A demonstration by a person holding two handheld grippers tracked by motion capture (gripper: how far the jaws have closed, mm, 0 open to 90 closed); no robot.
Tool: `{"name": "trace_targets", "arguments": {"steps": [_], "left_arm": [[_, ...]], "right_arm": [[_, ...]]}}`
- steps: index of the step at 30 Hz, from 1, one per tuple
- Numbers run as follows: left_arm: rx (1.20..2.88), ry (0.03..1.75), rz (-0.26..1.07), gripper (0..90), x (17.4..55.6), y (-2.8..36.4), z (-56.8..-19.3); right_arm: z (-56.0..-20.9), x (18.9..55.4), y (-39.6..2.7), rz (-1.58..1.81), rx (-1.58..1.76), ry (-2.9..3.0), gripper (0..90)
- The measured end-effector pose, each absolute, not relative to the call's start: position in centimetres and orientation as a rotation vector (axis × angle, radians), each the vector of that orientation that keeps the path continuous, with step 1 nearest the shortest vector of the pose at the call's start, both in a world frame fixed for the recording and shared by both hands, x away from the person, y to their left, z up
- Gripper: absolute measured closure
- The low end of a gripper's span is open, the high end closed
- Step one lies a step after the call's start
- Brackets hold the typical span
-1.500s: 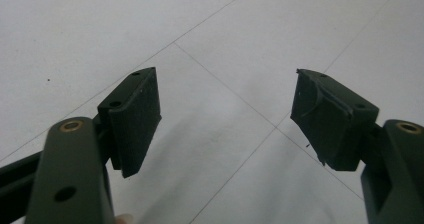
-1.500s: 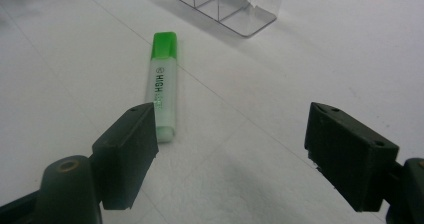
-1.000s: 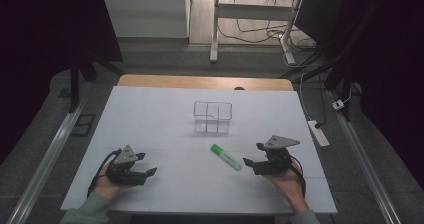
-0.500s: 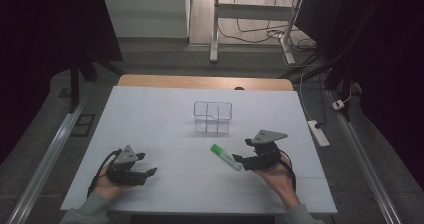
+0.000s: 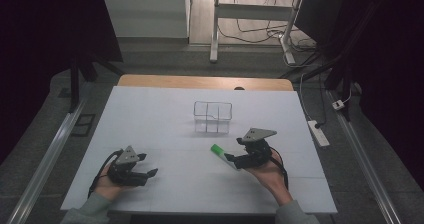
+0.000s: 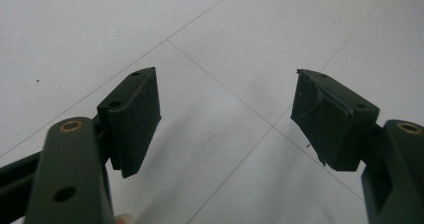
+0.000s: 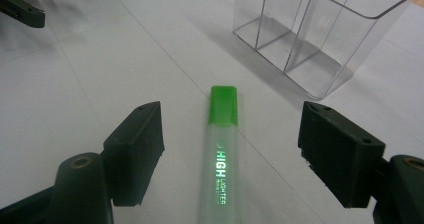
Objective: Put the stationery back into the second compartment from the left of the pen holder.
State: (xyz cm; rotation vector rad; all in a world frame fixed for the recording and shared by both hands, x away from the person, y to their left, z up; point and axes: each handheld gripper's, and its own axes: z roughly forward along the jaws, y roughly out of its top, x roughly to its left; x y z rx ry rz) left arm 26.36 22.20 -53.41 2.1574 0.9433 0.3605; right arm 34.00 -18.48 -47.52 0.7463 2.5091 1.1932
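A clear plastic organiser with thin inner dividers [image 5: 213, 117] stands upright near the middle of the white worktop [image 5: 150, 114]. In the high view and in the right gripper view [image 7: 320, 39] its compartments hold nothing; the worktop shows straight through the walls and floor of each cell.

At about five o'clock from the organiser, near it but apart from it, lies a translucent highlighter pen with a bright green cap [image 5: 220, 154]. It rests flat on the worktop, the green cap end turned toward eleven o'clock in the high view. In the right gripper view the highlighter [image 7: 220, 149] lies lengthwise between the two black jaws, cap pointing away toward the organiser, with a clear gap of worktop on either side of its barrel.

The right tool [image 5: 239, 159], held in the person's right hand [image 5: 267, 176] at about four o'clock from the organiser, stands wide around the pen. Its jaws have just been closing a little, yet neither pad touches the barrel [image 7: 227, 154].

The left tool [image 5: 146, 165] sits at about eight o'clock from the organiser, well apart from the pen, in the left hand [image 5: 107, 184]. Its jaws are spread wide over bare worktop, with nothing between them [image 6: 227, 124].
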Motion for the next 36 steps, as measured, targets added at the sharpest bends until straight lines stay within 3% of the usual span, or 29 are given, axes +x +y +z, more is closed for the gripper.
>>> {"name": "trace_targets", "arguments": {"steps": [36], "left_arm": [[2.220, 0.906, 0.331, 26.4, 26.5, 21.4, -53.9]], "right_arm": [[-48.4, 34.5, -15.3, 1.181, 0.699, 2.615, 30.0]]}}
